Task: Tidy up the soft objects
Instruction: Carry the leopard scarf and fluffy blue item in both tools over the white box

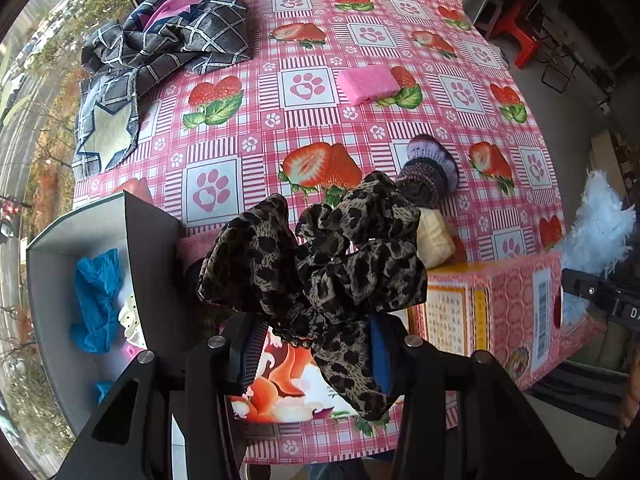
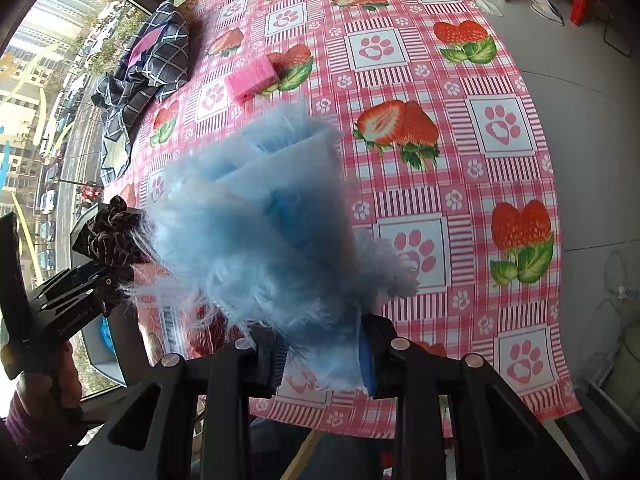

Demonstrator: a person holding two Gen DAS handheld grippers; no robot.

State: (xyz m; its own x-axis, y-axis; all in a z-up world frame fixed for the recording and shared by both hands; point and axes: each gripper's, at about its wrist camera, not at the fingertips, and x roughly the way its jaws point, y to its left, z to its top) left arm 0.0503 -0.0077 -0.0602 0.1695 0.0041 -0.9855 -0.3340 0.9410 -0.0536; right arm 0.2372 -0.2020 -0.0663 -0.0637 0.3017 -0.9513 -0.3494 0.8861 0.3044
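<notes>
My left gripper [image 1: 316, 340] is shut on a leopard-print scrunchie [image 1: 320, 264], held above the near table edge beside a grey box [image 1: 152, 248]. The box holds a blue cloth [image 1: 96, 300] and small light items. My right gripper [image 2: 324, 356] is shut on a fluffy light-blue item [image 2: 256, 224], held above the table; it also shows at the right edge of the left wrist view [image 1: 600, 232]. A pink sponge [image 1: 368, 82], a purple knitted scrunchie [image 1: 430, 172] and a cream soft item [image 1: 434, 240] lie on the strawberry tablecloth [image 1: 304, 128]. The scrunchie also shows in the right wrist view [image 2: 112, 236].
A dark checked cloth [image 1: 168, 40] lies crumpled at the far left by the window. A pink printed carton [image 1: 500, 312] stands at the near right edge. A red stool [image 1: 520, 36] stands on the floor beyond the table.
</notes>
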